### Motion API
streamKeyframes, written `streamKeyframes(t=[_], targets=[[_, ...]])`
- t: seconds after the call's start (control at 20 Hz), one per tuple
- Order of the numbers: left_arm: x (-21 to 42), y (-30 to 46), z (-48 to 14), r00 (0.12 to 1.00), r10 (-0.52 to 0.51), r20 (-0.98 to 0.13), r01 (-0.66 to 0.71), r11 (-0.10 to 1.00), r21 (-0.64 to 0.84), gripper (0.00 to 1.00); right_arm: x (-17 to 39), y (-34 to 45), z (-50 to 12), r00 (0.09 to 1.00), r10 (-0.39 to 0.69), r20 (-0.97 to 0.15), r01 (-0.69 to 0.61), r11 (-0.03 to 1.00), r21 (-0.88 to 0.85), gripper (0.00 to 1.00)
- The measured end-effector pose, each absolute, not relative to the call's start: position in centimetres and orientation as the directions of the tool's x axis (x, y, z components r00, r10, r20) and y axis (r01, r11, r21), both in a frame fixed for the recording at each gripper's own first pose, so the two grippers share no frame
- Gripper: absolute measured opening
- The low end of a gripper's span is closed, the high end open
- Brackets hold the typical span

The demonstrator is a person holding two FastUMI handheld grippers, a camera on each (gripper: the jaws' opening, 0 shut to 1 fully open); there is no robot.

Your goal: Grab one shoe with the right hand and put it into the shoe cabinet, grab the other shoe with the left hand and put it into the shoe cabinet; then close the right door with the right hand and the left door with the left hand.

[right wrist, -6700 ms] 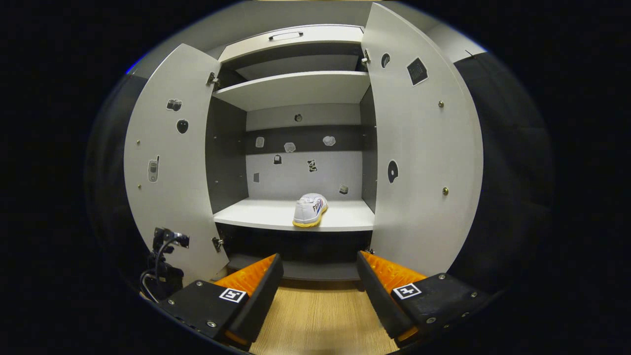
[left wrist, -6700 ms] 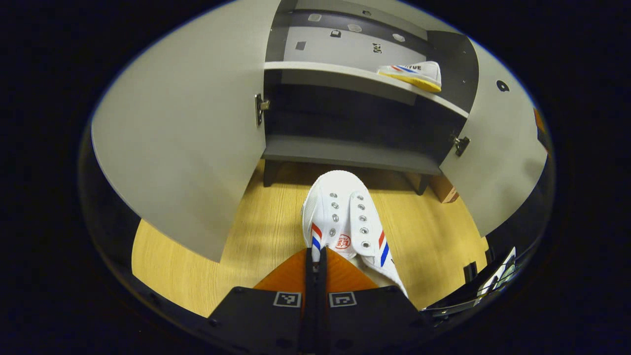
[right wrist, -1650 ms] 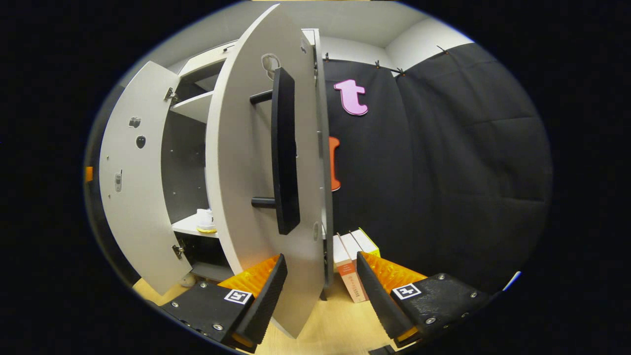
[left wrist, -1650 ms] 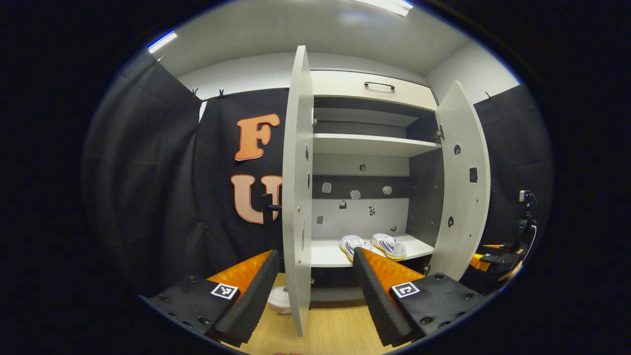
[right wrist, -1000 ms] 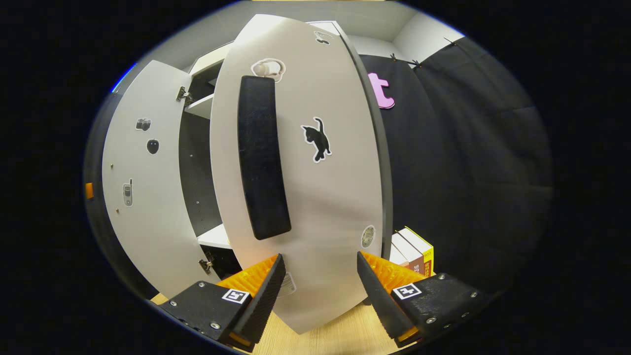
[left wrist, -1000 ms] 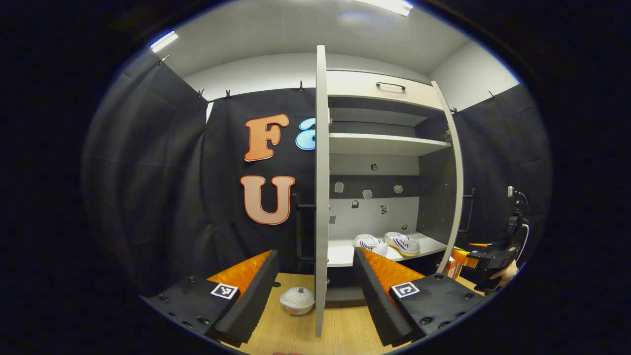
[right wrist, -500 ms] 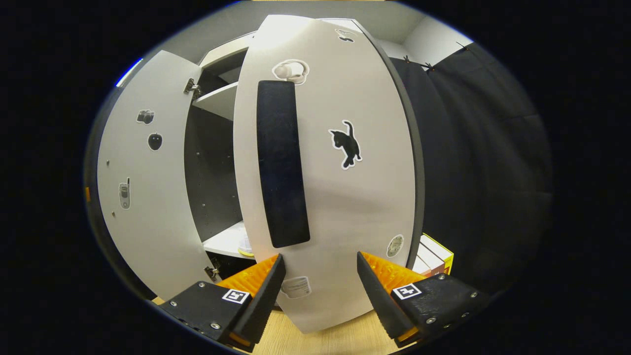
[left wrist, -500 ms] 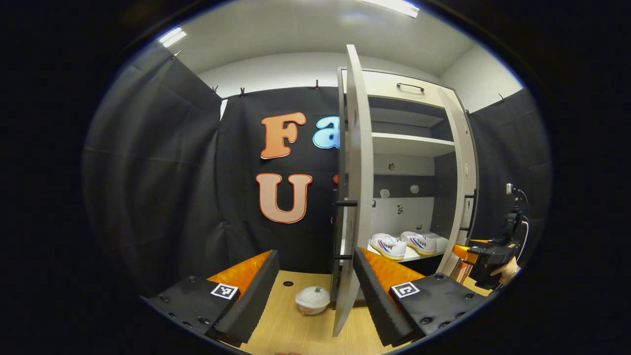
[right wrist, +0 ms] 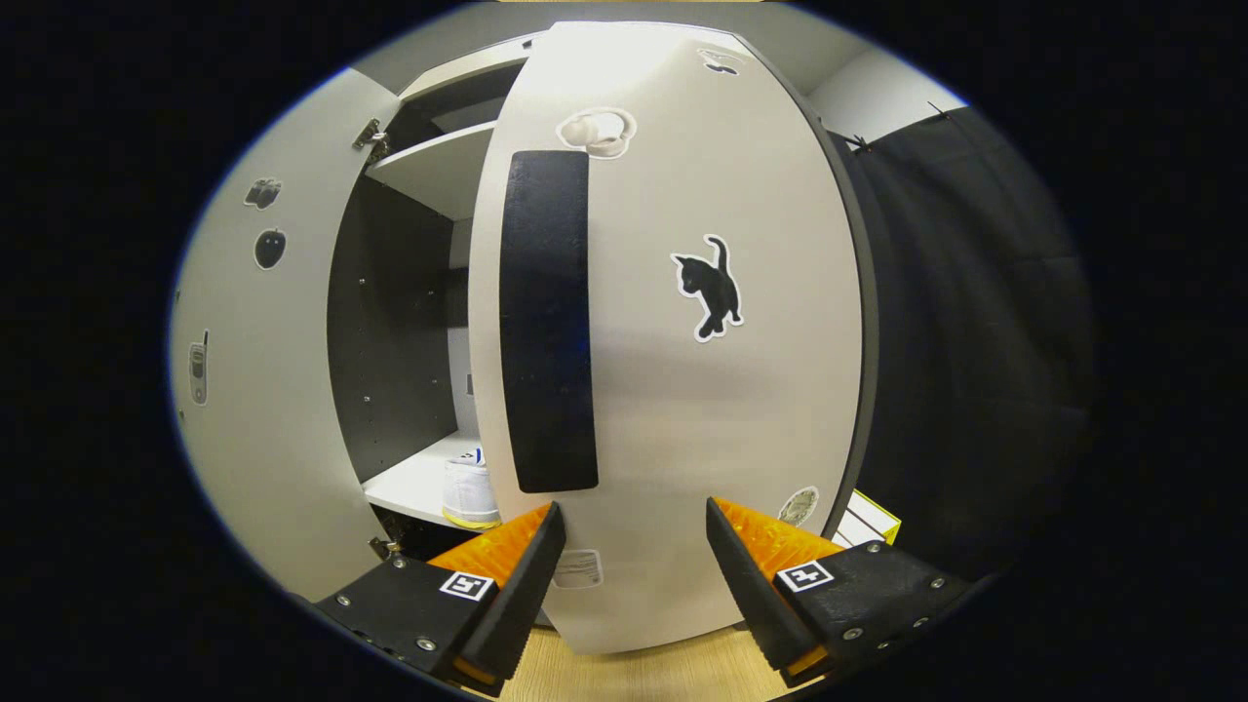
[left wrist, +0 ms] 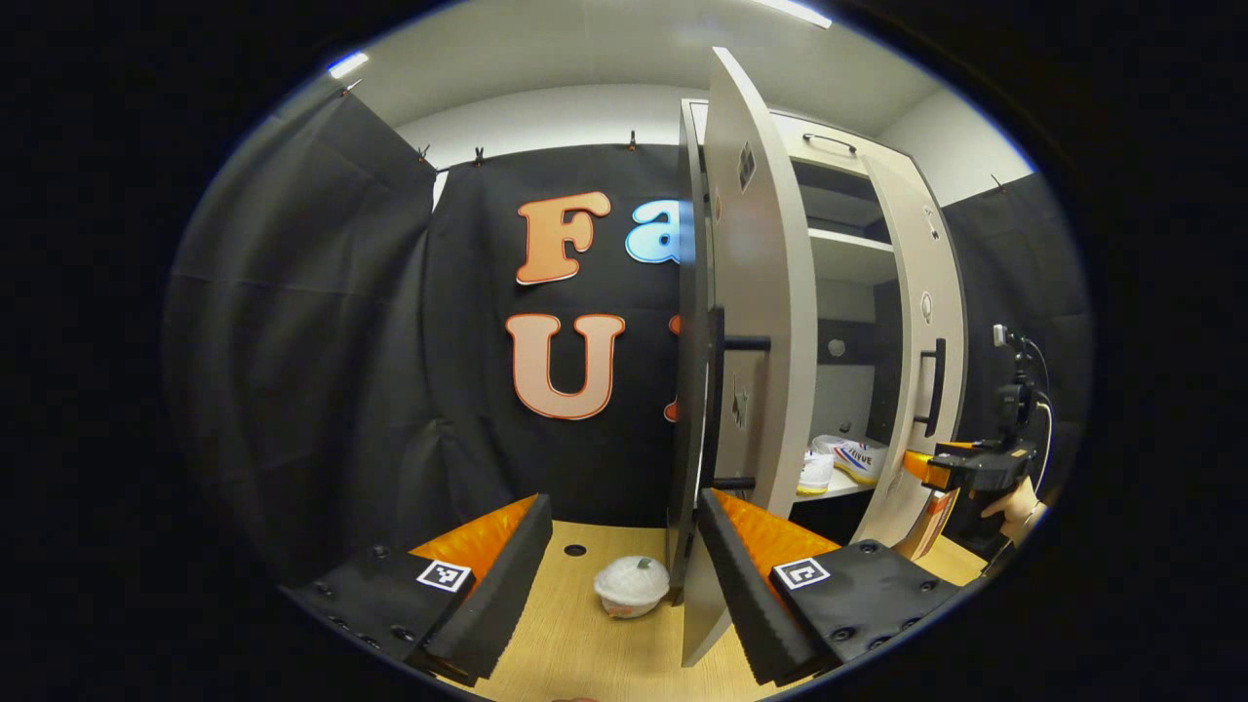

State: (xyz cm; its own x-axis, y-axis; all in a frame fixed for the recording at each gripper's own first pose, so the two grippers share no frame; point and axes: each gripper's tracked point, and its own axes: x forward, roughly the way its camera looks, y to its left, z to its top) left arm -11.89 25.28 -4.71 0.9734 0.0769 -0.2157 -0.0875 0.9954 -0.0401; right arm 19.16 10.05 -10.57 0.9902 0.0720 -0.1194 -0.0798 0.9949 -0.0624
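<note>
Both tongs stand spread and grip nothing. In the right gripper view the right tongs (right wrist: 629,565) sit just before the outer face of the right door (right wrist: 682,390), whose tall black handle (right wrist: 546,322) runs upright a little to the left of them — whether a fingertip touches the panel I cannot tell. In the left gripper view the left tongs (left wrist: 624,556) are near the free edge of the left door (left wrist: 751,322), which stands nearly edge-on, its long axis vertical, slightly to the right of the gap between the fingers. Both shoes lie inside the shoe cabinet (left wrist: 848,253) on the lower shelf (left wrist: 829,490); one shoe (left wrist: 858,456) shows past the door's edge, the other shoe (left wrist: 812,472) is half hidden behind it. By my judgement the right door is partly swung and wants a push straight ahead, and the left door falls to the nearer left tongs. A small white lidded bowl (left wrist: 631,588) sits on the wooden floor (left wrist: 585,653) just left of the left door's foot. Hinges and the cabinet's lower compartment are largely hidden; the boxes (right wrist: 868,522) right of the cabinet are cut off.
</note>
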Motion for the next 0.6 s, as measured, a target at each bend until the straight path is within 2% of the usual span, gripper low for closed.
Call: streamKeyframes(t=[0.35, 0.6], targets=[[-9.5, 25.3, -9.9, 0.963, 0.047, -0.266, -0.055, 0.998, -0.024, 0.97, 20.5, 10.6, -10.8, 0.992, 0.042, -0.115, -0.051, 0.996, -0.072, 0.90], [-8.7, 24.5, -11.7, 0.953, 0.006, -0.302, -0.030, 0.997, -0.076, 0.97, 20.3, 10.3, -11.0, 0.992, 0.030, -0.125, -0.039, 0.997, -0.065, 0.91]])
